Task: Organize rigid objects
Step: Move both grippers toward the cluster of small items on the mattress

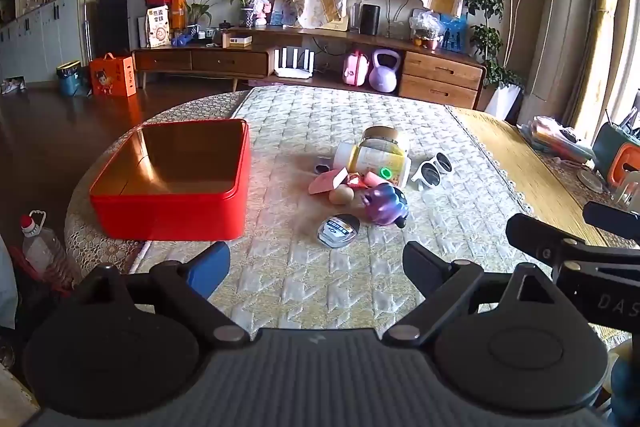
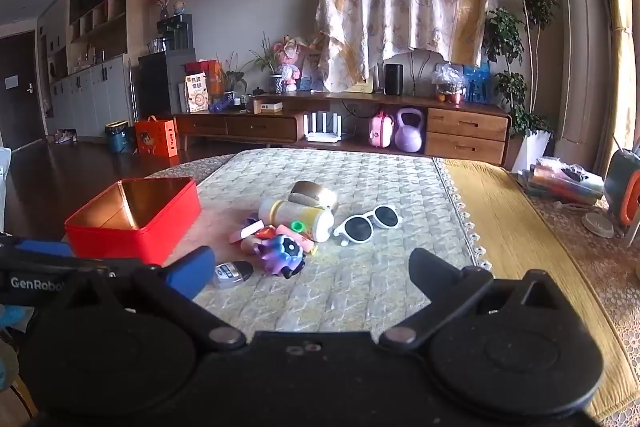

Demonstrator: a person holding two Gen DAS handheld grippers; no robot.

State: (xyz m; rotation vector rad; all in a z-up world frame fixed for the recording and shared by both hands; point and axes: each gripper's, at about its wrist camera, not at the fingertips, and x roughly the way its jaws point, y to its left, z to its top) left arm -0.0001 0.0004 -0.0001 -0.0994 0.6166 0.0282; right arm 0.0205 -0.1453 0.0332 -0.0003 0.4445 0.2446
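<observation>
An open red tin box (image 1: pixel 168 215) (image 2: pixel 132 231) with a gold inside sits on the left of the quilted mat. A heap of small items lies right of it: a yellow-white bottle (image 1: pixel 376 159) (image 2: pixel 300 215) on its side, a round jar (image 1: pixel 380 135) behind it, white sunglasses (image 1: pixel 434 171) (image 2: pixel 368 225), a purple toy (image 1: pixel 384 205) (image 2: pixel 280 253), an egg (image 1: pixel 341 195), a pink card (image 1: pixel 326 182) and a silver key fob (image 1: pixel 338 231) (image 2: pixel 232 273). My left gripper (image 1: pixel 316 263) and right gripper (image 2: pixel 312 269) both hover open near the mat's front, nothing between the fingers.
The quilted mat (image 1: pixel 320 115) covers a round table with a lace edge; a yellow cloth (image 2: pixel 520 239) lies to its right. A plastic bottle (image 1: pixel 40 247) stands on the floor at left. A wooden TV cabinet (image 1: pixel 304 59) runs along the back wall.
</observation>
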